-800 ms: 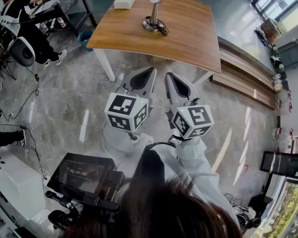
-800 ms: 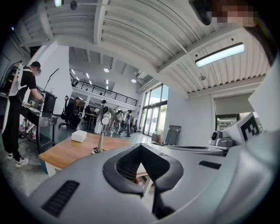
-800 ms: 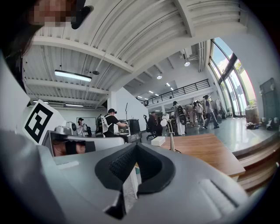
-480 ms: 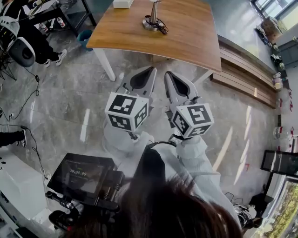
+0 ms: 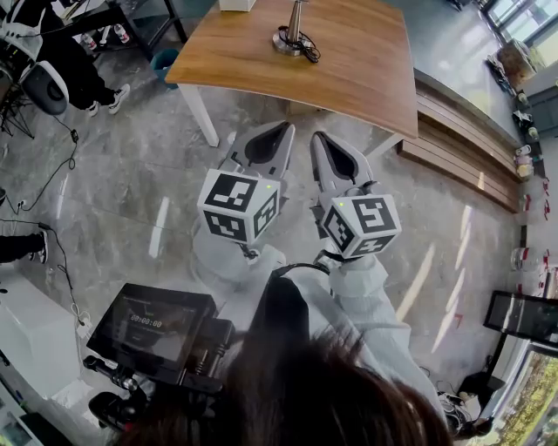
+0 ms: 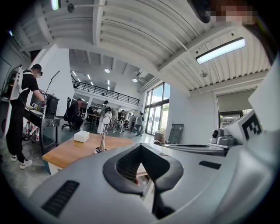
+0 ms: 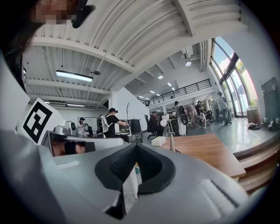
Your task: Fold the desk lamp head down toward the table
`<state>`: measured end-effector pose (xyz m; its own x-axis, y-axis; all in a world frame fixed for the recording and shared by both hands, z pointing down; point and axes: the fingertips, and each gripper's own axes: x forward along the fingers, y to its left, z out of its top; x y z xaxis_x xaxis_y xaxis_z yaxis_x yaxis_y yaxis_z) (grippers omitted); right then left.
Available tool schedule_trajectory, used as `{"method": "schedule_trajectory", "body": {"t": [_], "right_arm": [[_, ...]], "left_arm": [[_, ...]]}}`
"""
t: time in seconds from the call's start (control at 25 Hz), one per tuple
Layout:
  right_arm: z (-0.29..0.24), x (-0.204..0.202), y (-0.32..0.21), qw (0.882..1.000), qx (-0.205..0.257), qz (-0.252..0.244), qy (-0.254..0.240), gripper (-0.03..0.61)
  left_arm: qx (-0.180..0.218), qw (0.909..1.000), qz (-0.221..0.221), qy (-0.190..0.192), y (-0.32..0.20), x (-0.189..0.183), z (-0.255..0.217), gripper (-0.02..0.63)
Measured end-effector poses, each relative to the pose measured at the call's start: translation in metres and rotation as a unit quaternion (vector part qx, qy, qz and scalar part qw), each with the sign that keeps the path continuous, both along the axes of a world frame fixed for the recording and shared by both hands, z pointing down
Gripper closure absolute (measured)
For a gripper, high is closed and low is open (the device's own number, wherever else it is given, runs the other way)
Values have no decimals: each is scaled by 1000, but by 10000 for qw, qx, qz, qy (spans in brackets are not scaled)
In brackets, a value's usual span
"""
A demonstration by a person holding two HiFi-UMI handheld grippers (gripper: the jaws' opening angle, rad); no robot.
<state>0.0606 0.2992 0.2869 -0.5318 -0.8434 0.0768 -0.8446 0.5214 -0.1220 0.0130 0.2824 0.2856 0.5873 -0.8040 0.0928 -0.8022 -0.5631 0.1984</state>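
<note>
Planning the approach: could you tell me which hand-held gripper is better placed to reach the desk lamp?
Left, only marginally. The left hand-held gripper and right hand-held gripper are both shut and empty, side by side short of the table; the desk lamp stands midway ahead, the left slightly nearer.

Brown wood-grain worktop [image 5: 349, 70], white legs. On it, silver metal desk lamp [image 5: 295, 22], black cord. Below the worktop: pale grey left tool [image 5: 281, 131] and right tool [image 5: 318, 139], black-on-white square markers. Glossy grey marbled floor [image 5: 131, 174].
</note>
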Motion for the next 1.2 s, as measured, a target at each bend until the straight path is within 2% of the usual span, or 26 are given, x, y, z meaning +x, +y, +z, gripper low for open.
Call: {"method": "schedule_trajectory", "body": {"t": [0.36,0.56,0.8,1.08,1.2], "right_arm": [[10,40,-11,9999,-66,20,-97,577],[22,36,-48,9998,-161,-10,-135,577],[22,25,-138,9998,-82,102,-126,577],[7,12,-288,9980,-41,606,-151,577],[4,20,-328,9963,-93,831,-182,577]], "left_arm": [[-89,9997,-228,-42,-12,23,11,614],[-131,9995,-266,-92,-49,16,22,614],[-62,9998,-191,-96,-142,4,20,614],[-40,9998,157,-136,-295,-23,7,614],[-148,9995,232,-135,-336,-30,11,614]]}}
